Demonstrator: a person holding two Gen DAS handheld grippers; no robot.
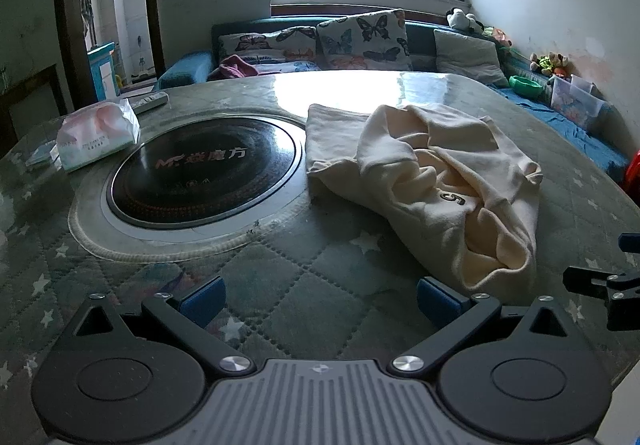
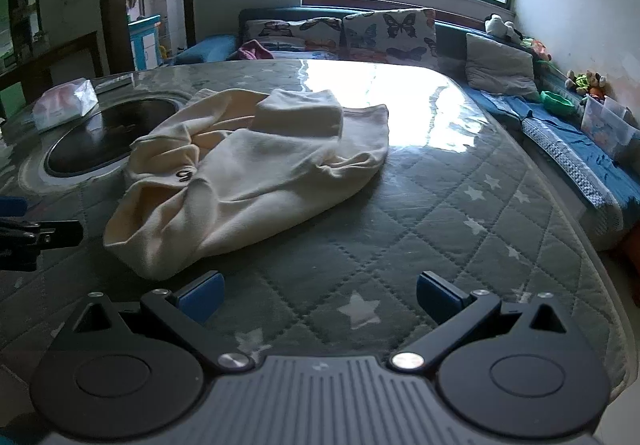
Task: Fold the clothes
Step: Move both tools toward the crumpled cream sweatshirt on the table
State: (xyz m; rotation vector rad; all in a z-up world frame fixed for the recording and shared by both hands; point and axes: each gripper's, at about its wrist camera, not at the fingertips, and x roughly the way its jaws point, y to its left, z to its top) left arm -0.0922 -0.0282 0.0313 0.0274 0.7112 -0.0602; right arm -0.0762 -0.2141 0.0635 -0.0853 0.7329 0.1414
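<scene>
A cream garment [image 1: 432, 181] with a small black "5" mark lies crumpled on the quilted green table; it also shows in the right wrist view [image 2: 248, 169]. My left gripper [image 1: 320, 301] is open and empty, just short of the garment's near end, which lies beside its right finger. My right gripper [image 2: 320, 297] is open and empty, with the garment's near end just beyond its left finger. Part of the right gripper [image 1: 600, 285] shows at the left wrist view's right edge, and part of the left gripper [image 2: 36, 241] shows at the right wrist view's left edge.
A round black cooktop [image 1: 204, 173] is set into the table [image 1: 328, 265] left of the garment. A tissue pack [image 1: 96, 133] and a remote [image 1: 150, 103] lie at the far left. A sofa with cushions [image 1: 360, 41] stands behind the table.
</scene>
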